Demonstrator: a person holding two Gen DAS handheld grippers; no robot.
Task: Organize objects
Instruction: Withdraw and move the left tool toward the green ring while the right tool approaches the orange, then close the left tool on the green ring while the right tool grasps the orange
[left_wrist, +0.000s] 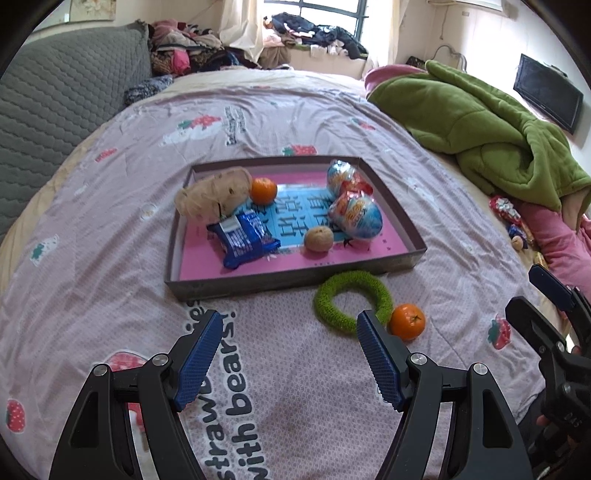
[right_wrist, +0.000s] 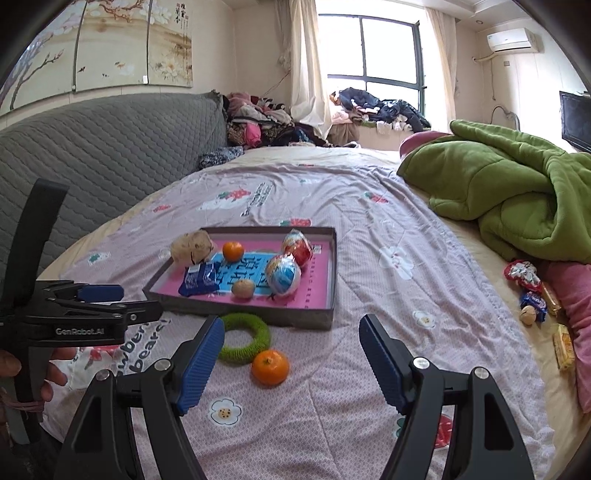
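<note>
Right gripper (right_wrist: 291, 332): jaws spread wide, empty. Loose orange (right_wrist: 270, 367) lies on the bed just ahead between them, touching the green ring (right_wrist: 243, 339). Left gripper (left_wrist: 288, 328) likewise released. Risk: a nudged orange rolls off across the soft quilt, away from the tray (right_wrist: 325, 314).

Pink-lined grey tray (left_wrist: 391, 206), blue snack packet (left_wrist: 242, 238), orange tangerine (right_wrist: 270, 367) — green knitted ring (right_wrist: 245, 339) — strawberry-print lilac bedsheet (left_wrist: 110, 229).
</note>
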